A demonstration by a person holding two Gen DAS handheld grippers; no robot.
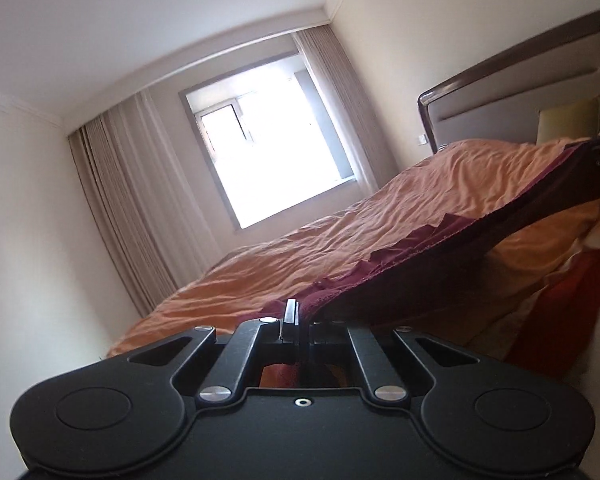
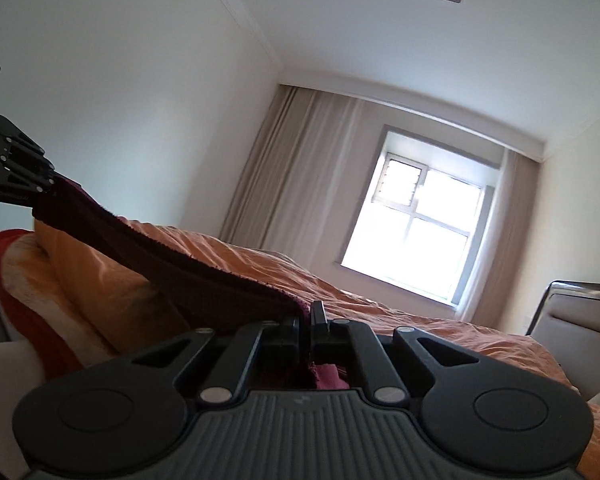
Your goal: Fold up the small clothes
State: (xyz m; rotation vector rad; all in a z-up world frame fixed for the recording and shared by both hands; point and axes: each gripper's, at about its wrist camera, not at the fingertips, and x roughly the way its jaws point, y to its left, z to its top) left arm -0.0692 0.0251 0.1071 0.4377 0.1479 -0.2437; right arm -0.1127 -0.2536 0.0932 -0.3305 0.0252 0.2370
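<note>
A bedroom with an orange-covered bed (image 1: 340,240): nearest, the left gripper (image 1: 296,314) and the right gripper (image 2: 310,316) each clench their fingers on an end of a dark maroon cloth (image 1: 460,248), stretched taut between them above the bed. Beyond, a curtained window (image 2: 420,224) glares against the far wall.

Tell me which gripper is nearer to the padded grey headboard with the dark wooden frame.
Right. The right gripper grips the dark red cloth at the end toward the headboard; the left gripper grips the opposite end, farther from the headboard.
</note>
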